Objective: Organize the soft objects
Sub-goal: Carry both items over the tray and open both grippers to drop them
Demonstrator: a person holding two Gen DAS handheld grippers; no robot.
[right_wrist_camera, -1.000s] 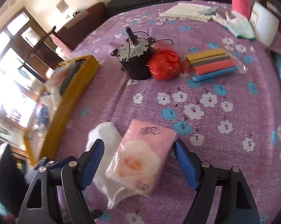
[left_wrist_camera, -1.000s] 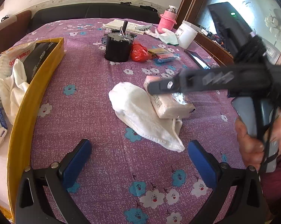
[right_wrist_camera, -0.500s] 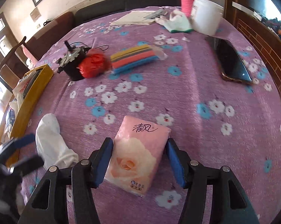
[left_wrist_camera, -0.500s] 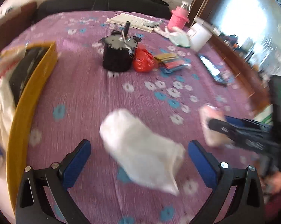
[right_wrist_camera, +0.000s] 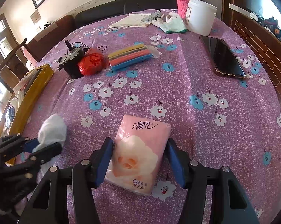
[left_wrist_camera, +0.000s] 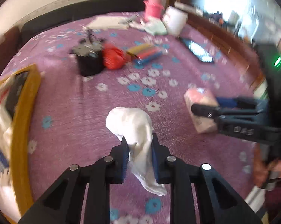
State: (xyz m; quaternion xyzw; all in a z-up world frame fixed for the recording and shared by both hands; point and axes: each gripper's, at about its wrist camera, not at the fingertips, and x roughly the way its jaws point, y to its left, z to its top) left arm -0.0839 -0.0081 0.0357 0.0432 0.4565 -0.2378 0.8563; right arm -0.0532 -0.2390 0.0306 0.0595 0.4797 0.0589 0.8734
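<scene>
inside yellow box (right_wrist_camera: 31, 91): plastic bag (right_wrist_camera: 21, 88)

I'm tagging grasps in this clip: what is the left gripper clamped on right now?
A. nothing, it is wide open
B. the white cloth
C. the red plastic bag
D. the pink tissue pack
B: in the left wrist view the left gripper pinches the white cloth between its blue pads, while the pink tissue pack sits between the right gripper's closing jaws.

Tissue pack (right_wrist_camera: 140, 153) lies right of the sock (right_wrist_camera: 52, 130), box (right_wrist_camera: 34, 85) seemingly farther left.
</scene>
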